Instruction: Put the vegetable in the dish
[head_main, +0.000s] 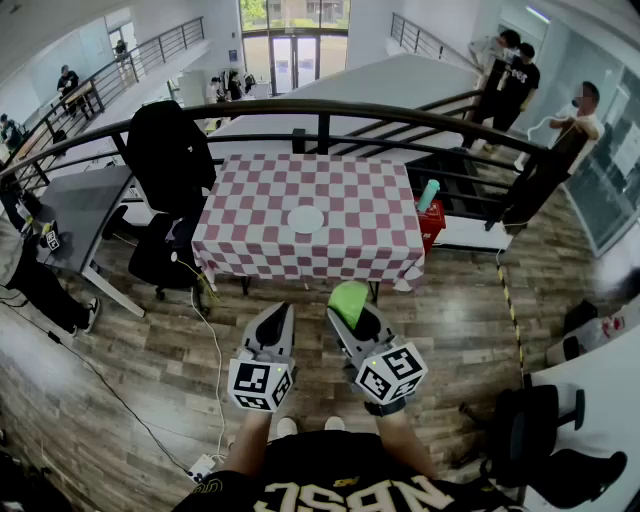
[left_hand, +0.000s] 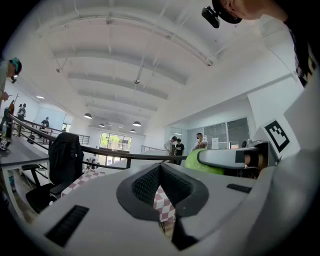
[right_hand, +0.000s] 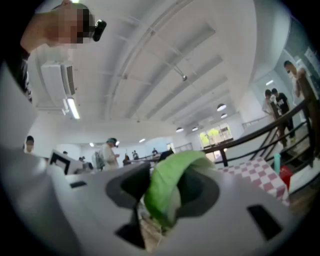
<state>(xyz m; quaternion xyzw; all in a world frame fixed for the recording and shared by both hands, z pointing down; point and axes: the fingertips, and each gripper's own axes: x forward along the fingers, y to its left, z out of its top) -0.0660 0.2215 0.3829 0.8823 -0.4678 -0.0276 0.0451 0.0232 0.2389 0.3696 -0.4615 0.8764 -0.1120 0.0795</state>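
Carrying the vegetable (head_main: 348, 298) to the dish (head_main: 305, 219) — well short of it.

Pinched in the right gripper (head_main: 352, 316), green and floppy, drooping over the jaw tips; hanging over the floor (head_main: 150, 345), just short of the near edge of the checked table (head_main: 245, 235), with the dish white and bare at its middle. Keep that pinch steady — firm enough to stop a slip, probably not so hard as to bruise a soft leaf. Close in on the table before reaching, not after. Come over the dish from above, lower until nearly touching, then open. Keep the left gripper (head_main: 277, 313) — shut, nothing between its jaws — off to its own side, clear of the table.
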